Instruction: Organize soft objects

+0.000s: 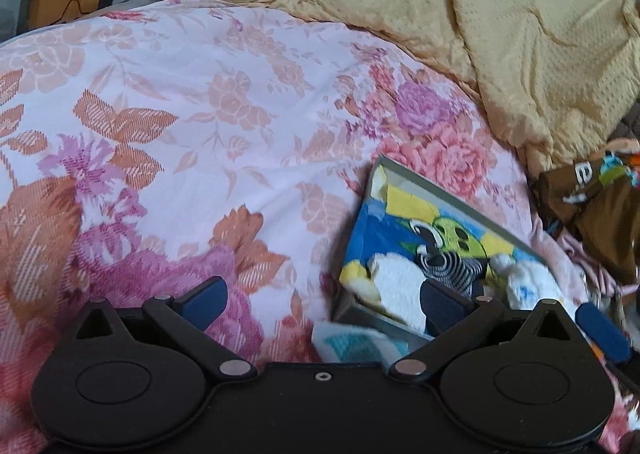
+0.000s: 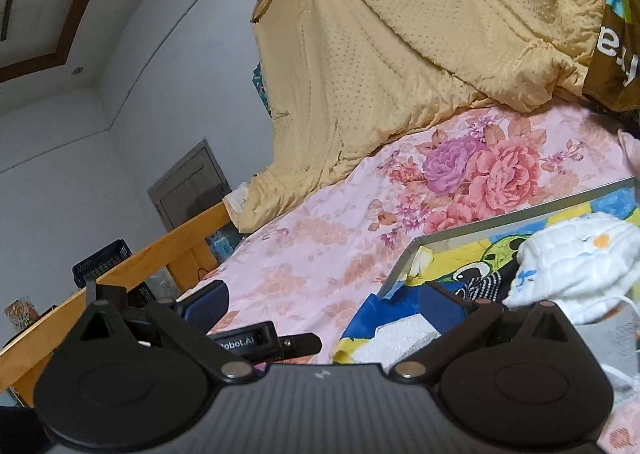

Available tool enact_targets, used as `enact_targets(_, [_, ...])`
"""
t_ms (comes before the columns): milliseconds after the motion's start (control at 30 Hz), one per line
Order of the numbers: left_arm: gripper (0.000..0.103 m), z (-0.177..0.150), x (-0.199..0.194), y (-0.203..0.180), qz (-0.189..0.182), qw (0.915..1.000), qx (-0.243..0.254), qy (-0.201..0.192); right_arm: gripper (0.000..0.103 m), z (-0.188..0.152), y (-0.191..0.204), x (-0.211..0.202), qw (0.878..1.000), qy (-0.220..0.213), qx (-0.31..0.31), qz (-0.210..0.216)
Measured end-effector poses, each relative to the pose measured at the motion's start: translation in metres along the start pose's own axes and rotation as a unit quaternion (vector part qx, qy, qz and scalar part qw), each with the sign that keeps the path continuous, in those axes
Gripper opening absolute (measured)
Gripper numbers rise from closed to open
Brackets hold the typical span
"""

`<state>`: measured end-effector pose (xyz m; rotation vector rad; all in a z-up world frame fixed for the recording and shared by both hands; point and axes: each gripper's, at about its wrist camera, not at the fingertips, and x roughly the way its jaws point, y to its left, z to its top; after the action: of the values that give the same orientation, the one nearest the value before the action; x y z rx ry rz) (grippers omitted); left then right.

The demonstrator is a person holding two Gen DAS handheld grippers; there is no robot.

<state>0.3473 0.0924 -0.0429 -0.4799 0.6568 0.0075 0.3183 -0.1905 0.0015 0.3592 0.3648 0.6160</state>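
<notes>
A grey-rimmed box [image 1: 400, 189] is lying on the floral bedsheet [image 1: 192, 101], lined with a blue-and-yellow cartoon cloth [image 1: 384, 238] and holding a striped black-and-white item [image 1: 452, 266] and white padded cloths [image 1: 394, 294]. The left gripper [image 1: 324, 296] is hovering low over the sheet with its jaws spread wide and nothing between them; its right blue finger pad [image 1: 440, 306] is overlapping the box's near corner, while a further blue pad [image 1: 604, 330] is showing at the right edge. A yellow dimpled quilt [image 1: 460, 13] is bunching up behind the box, and a brown printed fabric [image 1: 592, 205] is lying to its right, crowding that side. The right gripper [image 2: 324, 304] is likewise gaping wide, empty, with a black clip-like device lettered "obot.AI" [image 2: 248, 342] sitting in front of its left finger. Only the right wrist view is showing the room: the wooden bed rail [image 2: 120, 274], a dark crate [image 2: 102, 262] beyond it, the grey wall and a ceiling with brown trim. It is also showing a white quilted cloth with small blue and orange prints [image 2: 576, 262] mounding over the box [image 2: 500, 221], nearer than in the left view, which instead is giving the box's whole outline.
</notes>
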Motion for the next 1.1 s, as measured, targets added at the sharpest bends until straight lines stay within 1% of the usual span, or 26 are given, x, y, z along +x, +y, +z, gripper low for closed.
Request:
enact_targets(167, [0.102,-0.009,-0.004,-0.001,-0.007,0.9996,0.024,0.017,0.103,-0.006,0.008,-0.010,0.999,0.027,-0.034,-0.033])
enact_targets(267, [0.102,-0.013,-0.004,-0.002,-0.015,0.9986,0.040,0.031,0.103,-0.012,0.015,-0.011,0.994,0.056,-0.075,-0.057])
enact_targets(367, [0.102,-0.015,-0.002,-0.002,-0.027,0.9973,0.054,0.043,0.103,-0.022,0.021,-0.009,0.987,0.091,-0.116,-0.064])
enact_targets(500, [0.102,-0.016,0.004,-0.004,-0.048,0.9942,0.064,0.073,0.103,-0.032,0.030,0.001,0.975,0.138,-0.157,-0.071])
enact_targets(667, [0.102,-0.018,0.011,-0.005,-0.052,0.9918,0.071,0.092,0.103,-0.043,0.038,0.013,0.962,0.172,-0.196,-0.082])
enact_targets(800, [0.102,-0.019,0.014,-0.007,-0.055,0.9905,0.078,0.098,0.102,-0.052,0.042,0.020,0.952,0.190,-0.221,-0.090])
enact_targets(967, [0.102,-0.018,0.015,-0.007,-0.058,0.9899,0.081,0.101,0.092,-0.055,0.044,0.025,0.947,0.197,-0.234,-0.099])
enact_targets(1100, [0.095,-0.019,0.015,-0.010,-0.062,0.9886,0.087,0.106,0.083,-0.055,0.043,0.028,0.945,0.202,-0.234,-0.107])
